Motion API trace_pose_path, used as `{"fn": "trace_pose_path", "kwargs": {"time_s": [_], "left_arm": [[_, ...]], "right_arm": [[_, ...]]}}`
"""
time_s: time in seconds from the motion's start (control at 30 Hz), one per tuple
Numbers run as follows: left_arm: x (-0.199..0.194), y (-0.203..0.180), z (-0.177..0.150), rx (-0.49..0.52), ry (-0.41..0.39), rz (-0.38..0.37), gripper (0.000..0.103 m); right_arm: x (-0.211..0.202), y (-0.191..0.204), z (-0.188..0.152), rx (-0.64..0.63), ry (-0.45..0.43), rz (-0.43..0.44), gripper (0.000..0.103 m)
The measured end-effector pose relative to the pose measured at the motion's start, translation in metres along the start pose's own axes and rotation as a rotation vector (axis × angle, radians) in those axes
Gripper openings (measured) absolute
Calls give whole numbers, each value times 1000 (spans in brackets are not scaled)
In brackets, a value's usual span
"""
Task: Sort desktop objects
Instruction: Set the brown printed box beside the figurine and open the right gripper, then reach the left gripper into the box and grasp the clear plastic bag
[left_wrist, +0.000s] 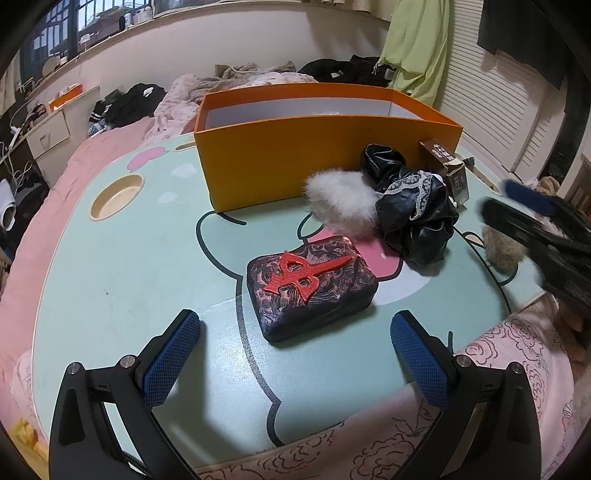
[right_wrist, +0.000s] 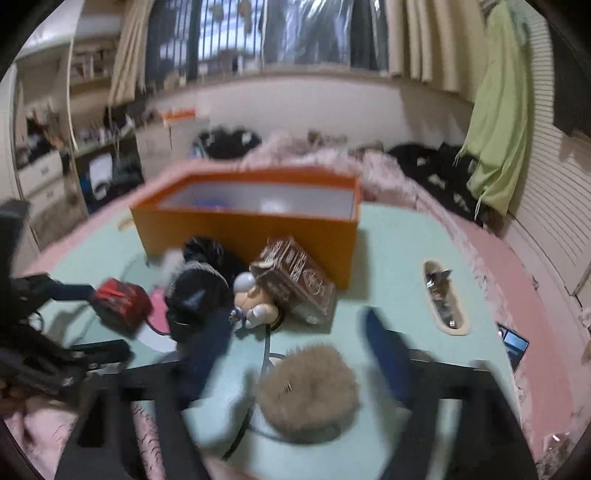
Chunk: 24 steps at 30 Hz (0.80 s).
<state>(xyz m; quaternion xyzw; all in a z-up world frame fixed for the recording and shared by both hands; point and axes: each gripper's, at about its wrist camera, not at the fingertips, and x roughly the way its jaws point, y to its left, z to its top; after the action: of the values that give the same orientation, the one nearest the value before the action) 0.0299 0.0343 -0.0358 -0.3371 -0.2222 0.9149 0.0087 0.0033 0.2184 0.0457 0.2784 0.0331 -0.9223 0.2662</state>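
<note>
Left wrist: patterned case (left_wrist: 312, 290) lies flat, long axis toward upper right.

A broad stretch of bare table top (left_wrist: 122, 280) was left free on the left side, broken only by a round cup hole (left_wrist: 117, 197). The middle was blocked by a dark case (left_wrist: 312, 291), which lay just ahead of the wide-spread left gripper (left_wrist: 295, 358). Behind it, the way to the orange box (left_wrist: 325, 147) was crowded by a white fur ball (left_wrist: 341, 201), a black crumpled cloth (left_wrist: 413, 206) and a brown carton (right_wrist: 295, 277), all set close against the box wall. The box top was open. A tan fur puff (right_wrist: 308, 387) lay between the spread fingers of the right gripper (right_wrist: 299, 358). Bare surface was seen to the right, up to a long slot (right_wrist: 443, 299).
</note>
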Motion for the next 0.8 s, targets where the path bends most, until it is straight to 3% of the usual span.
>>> {"fn": "trace_pose_path", "kwargs": {"time_s": [0.07, 0.27, 0.47, 0.63, 0.8], "left_arm": [[-2, 2, 0, -12, -7, -16, 103], [-13, 11, 0, -66, -64, -55, 103], [-38, 14, 15, -87, -158, -88, 103], [-51, 6, 76, -67, -166, -121, 103], [-18, -16, 152, -50, -8, -208, 90]], "right_arm": [[-13, -5, -11, -16, -27, 44, 95], [0, 1, -40, -72, 80, 35, 95], [6, -6, -37, -49, 97, 67, 99], [6, -7, -38, -52, 97, 80, 99], [5, -7, -38, -57, 97, 88, 99]]}}
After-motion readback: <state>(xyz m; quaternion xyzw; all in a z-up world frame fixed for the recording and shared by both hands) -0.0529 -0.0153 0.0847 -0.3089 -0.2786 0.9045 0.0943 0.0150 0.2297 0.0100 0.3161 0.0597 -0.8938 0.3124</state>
